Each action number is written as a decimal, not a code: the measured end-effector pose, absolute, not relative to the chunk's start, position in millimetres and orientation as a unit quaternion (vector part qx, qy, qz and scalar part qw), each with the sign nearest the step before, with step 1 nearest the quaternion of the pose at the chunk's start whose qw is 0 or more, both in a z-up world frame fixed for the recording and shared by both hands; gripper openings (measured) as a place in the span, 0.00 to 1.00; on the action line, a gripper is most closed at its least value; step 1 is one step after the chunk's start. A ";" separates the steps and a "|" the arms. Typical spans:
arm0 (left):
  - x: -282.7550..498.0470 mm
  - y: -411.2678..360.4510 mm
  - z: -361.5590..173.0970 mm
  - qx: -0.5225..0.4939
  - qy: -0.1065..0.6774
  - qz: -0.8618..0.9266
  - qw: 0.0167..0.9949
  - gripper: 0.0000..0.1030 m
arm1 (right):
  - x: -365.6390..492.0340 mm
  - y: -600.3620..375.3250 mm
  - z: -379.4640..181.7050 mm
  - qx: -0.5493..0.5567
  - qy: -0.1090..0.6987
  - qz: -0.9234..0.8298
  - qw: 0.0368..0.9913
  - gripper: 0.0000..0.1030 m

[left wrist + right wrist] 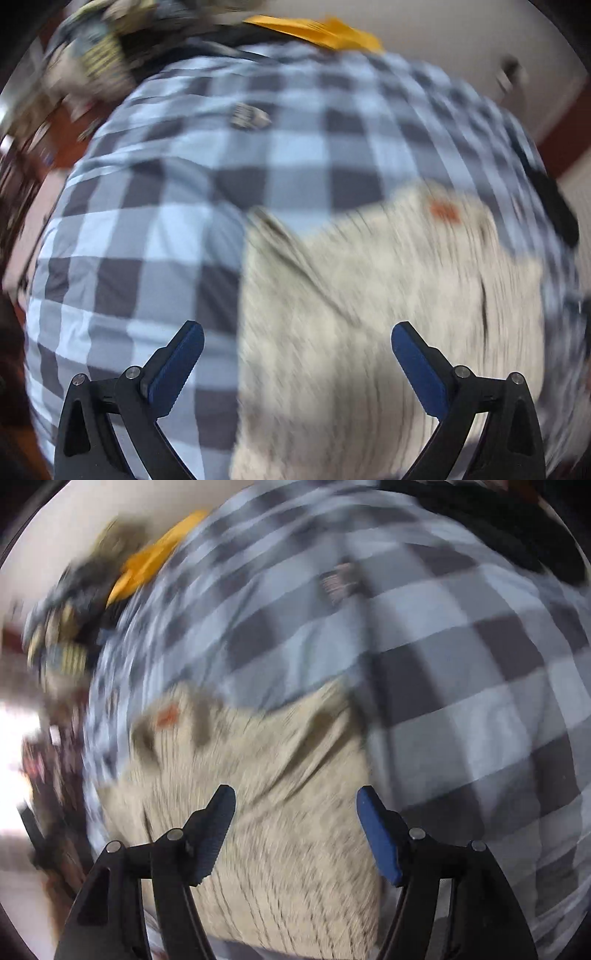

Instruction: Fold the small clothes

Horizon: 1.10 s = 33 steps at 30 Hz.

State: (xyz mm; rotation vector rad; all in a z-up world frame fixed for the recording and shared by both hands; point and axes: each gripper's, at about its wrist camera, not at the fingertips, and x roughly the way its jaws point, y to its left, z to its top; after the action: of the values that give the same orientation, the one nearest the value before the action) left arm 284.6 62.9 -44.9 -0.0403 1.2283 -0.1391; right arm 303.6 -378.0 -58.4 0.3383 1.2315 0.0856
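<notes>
A small cream garment with thin dark stripes lies flat on a blue, grey and white checked bedcover; it has a small orange patch. Both views are blurred by motion. My left gripper hovers over the garment's left edge, open wide, with nothing between its blue pads. The right wrist view shows the same garment and its orange patch. My right gripper is open above the garment, close to its right edge, pads not pressing on the cloth.
A yellow cloth and a heap of dark patterned clothes lie at the far end of the bedcover. A dark item sits at the cover's right edge. A pale wall and a red-brown floor strip lie beyond.
</notes>
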 end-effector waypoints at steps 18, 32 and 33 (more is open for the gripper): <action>262.1 -5.8 -107.0 0.053 0.604 -0.068 0.793 0.99 | 310.0 -239.7 -92.3 -0.135 0.552 0.027 0.822 0.63; 380.1 -1.6 -111.6 -0.005 0.562 -0.013 0.827 0.99 | 421.1 -301.9 -20.3 0.018 0.452 -0.112 0.885 0.63; 387.1 1.5 -109.3 -0.017 0.557 -0.007 0.830 0.99 | 412.6 -311.4 -16.9 0.031 0.453 -0.105 0.885 0.63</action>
State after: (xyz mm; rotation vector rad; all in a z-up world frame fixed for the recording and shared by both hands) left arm 387.1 1.5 -109.3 -0.0360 1.1819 -0.0149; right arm 412.6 -311.4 -16.9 0.0655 0.9424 -0.2190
